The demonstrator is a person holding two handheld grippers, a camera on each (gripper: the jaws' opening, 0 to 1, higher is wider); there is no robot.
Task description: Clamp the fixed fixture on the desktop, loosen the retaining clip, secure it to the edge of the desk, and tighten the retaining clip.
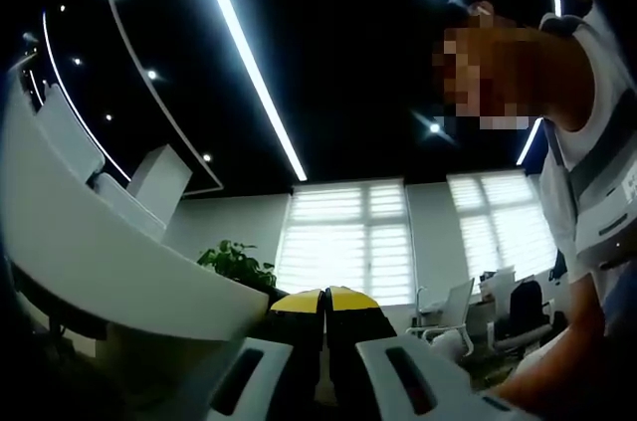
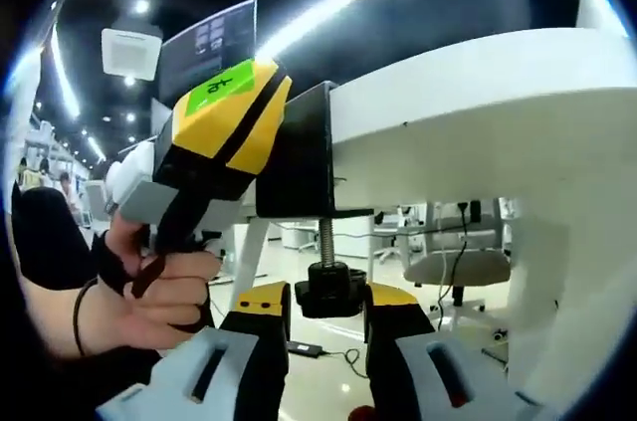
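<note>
Right gripper (image 2: 324, 321) closes our jaws around the clamp's (image 2: 299, 152) knob (image 2: 326, 292); rigid metal, small, likely slippery. Left gripper (image 1: 325, 307) clenched, empty, steadying.

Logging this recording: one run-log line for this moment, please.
stage: tightening clip | fixture: on desk edge | right gripper: jaws around screw knob | left gripper: shut, empty

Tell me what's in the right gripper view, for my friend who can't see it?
A black clamp sits on the edge of a white desk, seen from below. The right gripper has its jaws on either side of the clamp's black screw knob, while the left gripper, held in a hand, is beside the clamp.
</note>
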